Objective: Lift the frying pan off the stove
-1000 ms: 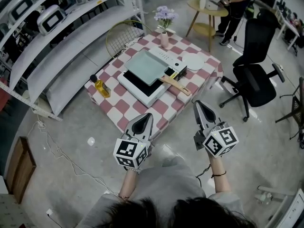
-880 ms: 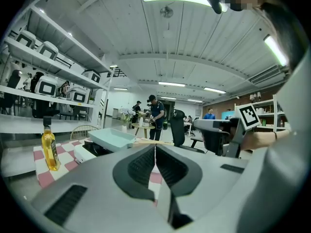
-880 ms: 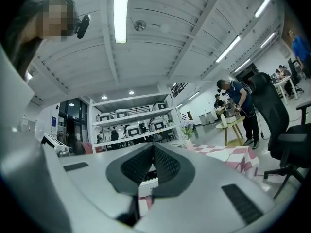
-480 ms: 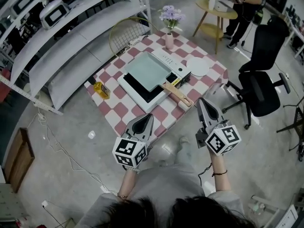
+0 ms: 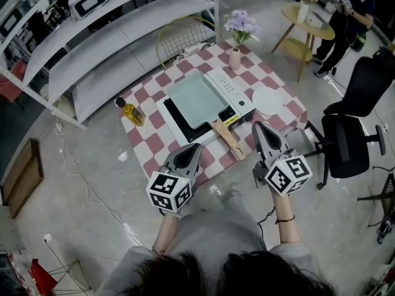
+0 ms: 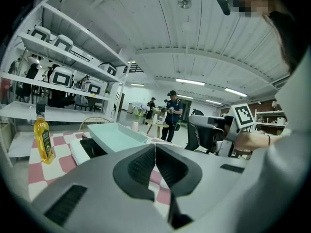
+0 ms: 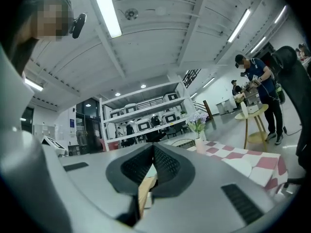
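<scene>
A pale green square frying pan (image 5: 196,97) with a wooden handle (image 5: 229,139) rests on a white stove (image 5: 175,121) with a black top, on the checkered table (image 5: 162,82). My left gripper (image 5: 195,147) hangs shut and empty at the table's near edge, short of the stove. My right gripper (image 5: 257,126) is also shut and empty, just right of the handle's end. In the left gripper view the pan (image 6: 116,136) lies ahead past the shut left gripper (image 6: 154,147). In the right gripper view the handle (image 7: 145,191) shows below the shut right gripper (image 7: 153,149).
An oil bottle (image 5: 131,111) stands at the table's left side, a flower vase (image 5: 235,58) at its far end, a white plate (image 5: 268,102) at the right. A black office chair (image 5: 355,137) is to the right. White shelves (image 5: 92,48) run along the left. A person stands by a round side table (image 5: 307,17).
The person has stepped closer to the table, so both grippers now reach its near edge. The right gripper has come beside the handle's end. Both jaws stay shut.
</scene>
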A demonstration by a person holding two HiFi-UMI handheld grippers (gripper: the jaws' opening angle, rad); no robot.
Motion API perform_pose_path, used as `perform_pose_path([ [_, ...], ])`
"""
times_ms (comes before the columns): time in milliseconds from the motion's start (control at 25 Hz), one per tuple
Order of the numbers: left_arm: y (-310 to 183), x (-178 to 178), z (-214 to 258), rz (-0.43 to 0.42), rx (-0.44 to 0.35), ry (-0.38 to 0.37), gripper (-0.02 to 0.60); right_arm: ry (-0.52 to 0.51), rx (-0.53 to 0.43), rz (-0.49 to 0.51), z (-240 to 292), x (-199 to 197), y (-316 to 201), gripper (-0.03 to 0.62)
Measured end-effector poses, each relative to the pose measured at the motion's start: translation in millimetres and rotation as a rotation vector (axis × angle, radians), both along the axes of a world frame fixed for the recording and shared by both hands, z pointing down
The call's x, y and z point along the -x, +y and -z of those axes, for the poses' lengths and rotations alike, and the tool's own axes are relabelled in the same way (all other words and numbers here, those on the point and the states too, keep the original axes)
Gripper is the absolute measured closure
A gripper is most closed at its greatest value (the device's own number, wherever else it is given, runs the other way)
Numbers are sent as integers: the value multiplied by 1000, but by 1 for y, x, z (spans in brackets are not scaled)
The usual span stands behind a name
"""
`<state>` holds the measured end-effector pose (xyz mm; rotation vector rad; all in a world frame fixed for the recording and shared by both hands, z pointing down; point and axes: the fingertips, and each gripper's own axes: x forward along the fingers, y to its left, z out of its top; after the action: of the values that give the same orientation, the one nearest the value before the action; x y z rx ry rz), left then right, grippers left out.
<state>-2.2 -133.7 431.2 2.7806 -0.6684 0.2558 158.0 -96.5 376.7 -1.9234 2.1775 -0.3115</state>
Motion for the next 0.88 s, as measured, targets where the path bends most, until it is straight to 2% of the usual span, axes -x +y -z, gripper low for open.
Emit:
perform_pose_path([
  [440, -22, -22, -17, 148, 113, -34, 554, -16, 67, 263, -16, -3, -62, 572],
  [880, -34, -36, -33, 294, 234, -35, 554, -39, 137, 473, -36, 0, -93, 571],
])
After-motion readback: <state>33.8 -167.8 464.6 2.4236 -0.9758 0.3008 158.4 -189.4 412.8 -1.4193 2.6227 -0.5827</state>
